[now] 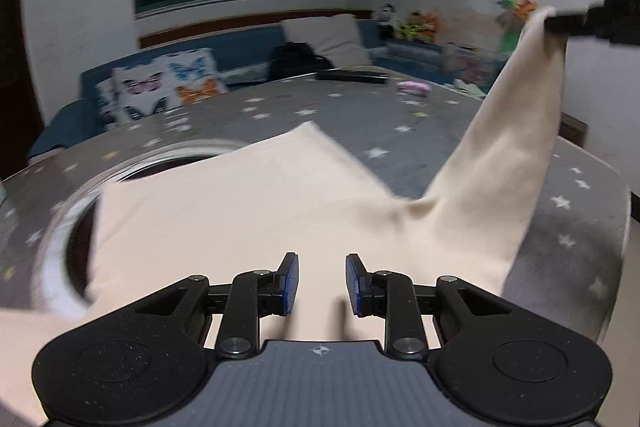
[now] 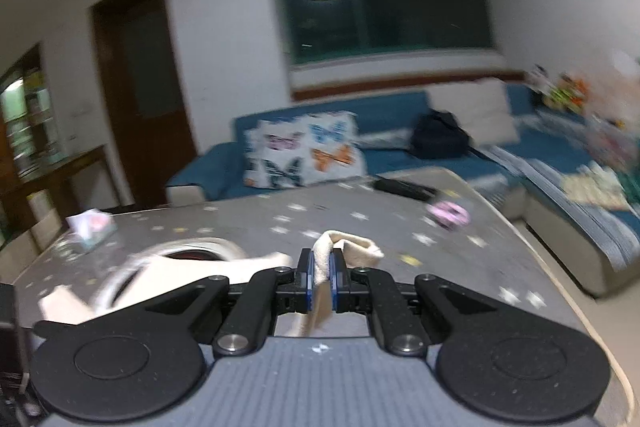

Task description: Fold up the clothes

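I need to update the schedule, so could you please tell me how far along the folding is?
Early. Done: nothing looks folded; the cream garment lies spread on the table. In hand: the right gripper pinches one bunched end and holds it up; the left gripper hovers open over the cloth. Left: all folds.

left tool [image 1: 322, 285] parted, right tool [image 2: 321, 281] clamped

Home living room: blue sofa [image 2: 400, 115], butterfly cushion [image 2: 304, 155].
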A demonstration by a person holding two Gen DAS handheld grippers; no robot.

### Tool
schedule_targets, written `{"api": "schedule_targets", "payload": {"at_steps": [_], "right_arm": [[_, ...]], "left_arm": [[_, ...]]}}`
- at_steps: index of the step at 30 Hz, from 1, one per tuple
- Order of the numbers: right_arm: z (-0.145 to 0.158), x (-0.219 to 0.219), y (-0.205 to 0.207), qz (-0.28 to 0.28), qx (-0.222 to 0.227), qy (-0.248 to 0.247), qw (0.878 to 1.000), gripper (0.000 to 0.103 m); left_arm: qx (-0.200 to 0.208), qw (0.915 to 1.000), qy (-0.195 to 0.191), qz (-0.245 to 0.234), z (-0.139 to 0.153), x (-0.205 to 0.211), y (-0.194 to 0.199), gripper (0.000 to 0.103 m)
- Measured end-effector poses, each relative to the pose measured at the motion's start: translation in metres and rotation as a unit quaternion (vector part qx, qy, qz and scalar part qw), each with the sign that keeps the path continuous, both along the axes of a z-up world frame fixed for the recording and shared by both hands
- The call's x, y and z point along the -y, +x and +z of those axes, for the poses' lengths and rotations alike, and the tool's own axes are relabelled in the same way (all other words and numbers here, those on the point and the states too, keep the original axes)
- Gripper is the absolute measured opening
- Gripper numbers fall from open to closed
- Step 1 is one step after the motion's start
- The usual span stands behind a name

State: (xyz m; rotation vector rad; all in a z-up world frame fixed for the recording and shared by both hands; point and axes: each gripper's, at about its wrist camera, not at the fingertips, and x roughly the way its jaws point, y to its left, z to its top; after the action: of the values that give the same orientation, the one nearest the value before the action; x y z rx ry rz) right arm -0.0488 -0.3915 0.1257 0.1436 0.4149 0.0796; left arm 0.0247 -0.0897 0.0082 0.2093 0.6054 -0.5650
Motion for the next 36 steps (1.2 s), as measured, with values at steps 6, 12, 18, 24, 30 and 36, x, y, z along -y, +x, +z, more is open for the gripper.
{"api": "schedule_targets", "payload": {"at_steps": [6,12,18,24,30,36], "right_arm": [[0.02,-0.075,0.018,0.099,0.013,-0.023,0.995,0.007],[0.004,-0.144,0.046,0.179,-0.014,-0.033,0.983,0.007],[-0.028,-0.193,0.069,0.23,-0.062,-0.032,0.971,0.007],[-0.044,-0.204,0.074,0.262,-0.089,-0.015,0.961,0.015],[-0.047,-0.173,0.064,0.246,-0.103,-0.042,0.963,0.015],[-0.083,-0.133,0.048,0.222,-0.17,-0.068,0.958,0.016]], "left_arm": [[0.006,0.999,0.007,0.043,-0.005,-0.042,-0.015,0.034],[0.0,0.9973,-0.005,0.074,-0.01,-0.072,-0.026,0.037],[-0.008,0.9959,-0.009,0.09,-0.016,-0.085,-0.035,0.042],[-0.007,0.9955,-0.01,0.094,-0.016,-0.089,-0.038,0.045],[-0.001,0.9952,-0.011,0.097,-0.011,-0.093,-0.04,0.047],[0.008,0.9929,-0.015,0.118,-0.002,-0.104,-0.042,0.047]]}}
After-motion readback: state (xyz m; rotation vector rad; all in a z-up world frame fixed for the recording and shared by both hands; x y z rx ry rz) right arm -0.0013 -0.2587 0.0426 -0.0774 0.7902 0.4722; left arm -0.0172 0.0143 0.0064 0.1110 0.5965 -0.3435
